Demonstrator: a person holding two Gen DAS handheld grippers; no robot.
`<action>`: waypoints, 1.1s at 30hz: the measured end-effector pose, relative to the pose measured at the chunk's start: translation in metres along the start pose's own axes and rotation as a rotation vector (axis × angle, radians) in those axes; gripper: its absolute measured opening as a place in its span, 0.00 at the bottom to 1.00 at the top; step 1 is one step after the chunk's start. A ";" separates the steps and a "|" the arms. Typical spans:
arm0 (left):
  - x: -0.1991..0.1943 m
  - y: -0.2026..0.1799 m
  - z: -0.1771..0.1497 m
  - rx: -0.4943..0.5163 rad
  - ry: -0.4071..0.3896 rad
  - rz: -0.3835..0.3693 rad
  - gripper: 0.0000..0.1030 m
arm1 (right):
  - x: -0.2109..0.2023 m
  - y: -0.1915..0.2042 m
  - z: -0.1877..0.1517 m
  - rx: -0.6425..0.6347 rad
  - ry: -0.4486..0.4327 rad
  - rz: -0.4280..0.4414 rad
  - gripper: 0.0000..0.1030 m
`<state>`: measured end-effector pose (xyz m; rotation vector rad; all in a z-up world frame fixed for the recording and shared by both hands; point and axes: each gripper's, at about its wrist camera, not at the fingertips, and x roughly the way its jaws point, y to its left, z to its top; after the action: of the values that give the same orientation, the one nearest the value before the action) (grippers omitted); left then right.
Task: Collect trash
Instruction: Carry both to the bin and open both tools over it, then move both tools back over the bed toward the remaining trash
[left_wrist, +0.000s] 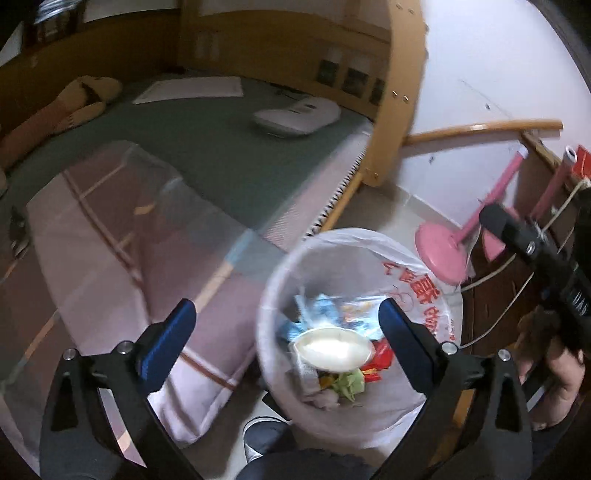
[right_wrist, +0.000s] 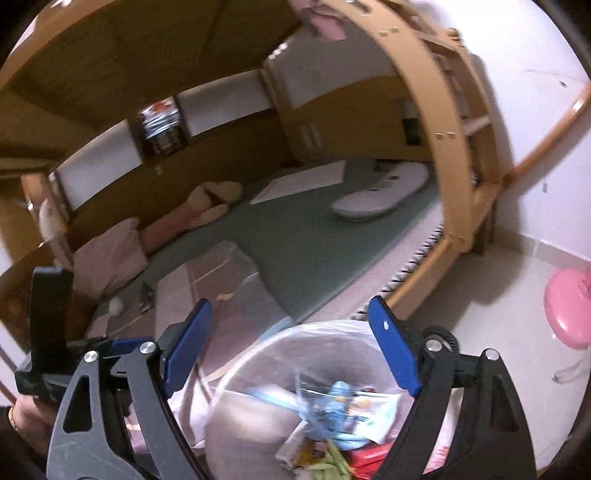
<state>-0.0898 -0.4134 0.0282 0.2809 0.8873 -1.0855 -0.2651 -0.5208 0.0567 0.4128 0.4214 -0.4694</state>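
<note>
A trash bin lined with a white plastic bag (left_wrist: 406, 266) stands on the floor beside the bed. It holds wrappers, a white bowl-shaped container (left_wrist: 334, 349), red packaging and green scraps. My left gripper (left_wrist: 286, 332) is open and empty above the bin's left rim. My right gripper (right_wrist: 291, 343) is open and empty above the same bin (right_wrist: 258, 365), with blue, red and green trash (right_wrist: 343, 410) below it. The right gripper's body shows in the left wrist view (left_wrist: 535, 254), and the left gripper's in the right wrist view (right_wrist: 48, 332).
A bed with a green mat (left_wrist: 207, 147), a pink checked quilt (left_wrist: 110, 251), a plush toy (left_wrist: 74, 107) and a white device (left_wrist: 295, 116) lies to the left. A wooden bed post (left_wrist: 399, 92), a pink stand base (left_wrist: 441, 253) and a wooden cabinet (left_wrist: 491, 291) are near the bin.
</note>
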 end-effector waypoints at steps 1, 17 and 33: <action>-0.009 0.016 -0.003 -0.026 -0.011 0.013 0.96 | 0.007 0.006 -0.004 -0.013 0.017 0.015 0.82; -0.176 0.336 -0.122 -0.545 -0.227 0.639 0.96 | 0.179 0.260 -0.032 -0.416 0.306 0.319 0.82; -0.198 0.381 -0.148 -0.658 -0.235 0.669 0.96 | 0.473 0.482 -0.064 -0.571 0.400 0.171 0.82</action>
<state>0.1302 -0.0170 0.0007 -0.1036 0.8051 -0.1722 0.3448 -0.2609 -0.0860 -0.0190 0.8711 -0.0822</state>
